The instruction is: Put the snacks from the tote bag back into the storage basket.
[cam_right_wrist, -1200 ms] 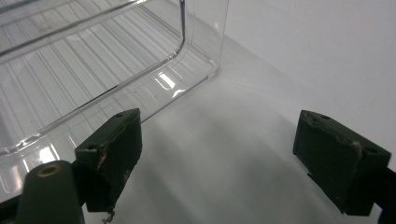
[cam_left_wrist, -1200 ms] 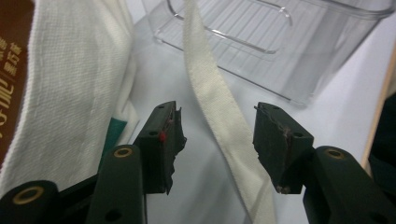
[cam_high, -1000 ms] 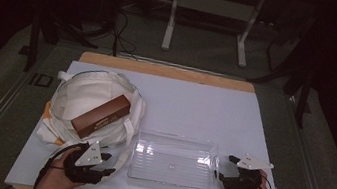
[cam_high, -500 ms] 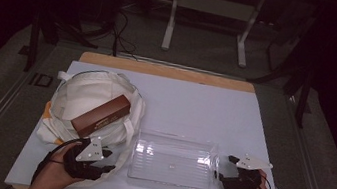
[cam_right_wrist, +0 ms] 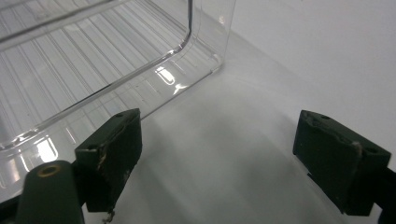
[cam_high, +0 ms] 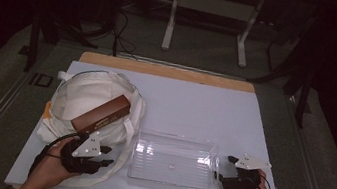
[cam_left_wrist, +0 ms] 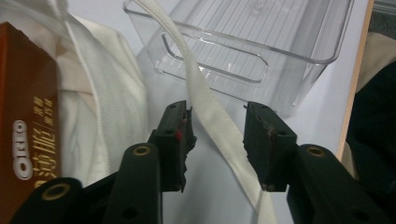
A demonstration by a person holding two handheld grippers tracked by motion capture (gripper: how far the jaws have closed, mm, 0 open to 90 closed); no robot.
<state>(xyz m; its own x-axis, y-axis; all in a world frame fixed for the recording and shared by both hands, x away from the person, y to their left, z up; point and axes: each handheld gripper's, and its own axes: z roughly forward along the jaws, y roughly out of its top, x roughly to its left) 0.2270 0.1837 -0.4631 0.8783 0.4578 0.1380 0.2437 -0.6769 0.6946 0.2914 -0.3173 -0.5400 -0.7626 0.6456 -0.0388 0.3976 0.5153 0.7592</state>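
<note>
Dark floor, cables and the legs of a stand surround a white-topped table [cam_high: 194, 108] with a wooden edge. From the high view, a cream cloth bag [cam_high: 89, 100] lies at about 9 o'clock on the table, with a brown box [cam_high: 101, 114] resting on top of it, tilted toward 2 o'clock. A clear plastic bin [cam_high: 174, 158] sits near the front edge at about 6 o'clock, just beside the bag. The left gripper [cam_high: 105, 156] is held at 7 o'clock on the bag's near edge, pointing toward the bin; the right gripper [cam_high: 223, 169] is at 5 o'clock, just beside the bin's right end, pointing at it

In the left gripper view, the two black jaws stand apart with the bag's white strap [cam_left_wrist: 212, 112] running between them from 11 o'clock down to 6 o'clock; it lies close to the left jaw, and whether it touches cannot be told. The bin [cam_left_wrist: 252, 42] fills the upper part, its handle cut-out facing the camera. The box [cam_left_wrist: 25, 126] at 9 o'clock carries an Oreo logo, and bag cloth [cam_left_wrist: 102, 116] lies beside it

In the right gripper view, the jaws are spread wide over bare table [cam_right_wrist: 243, 154], holding nothing. The bin's ribbed corner [cam_right_wrist: 140, 60] sits at 10 o'clock, near the left jaw
</note>
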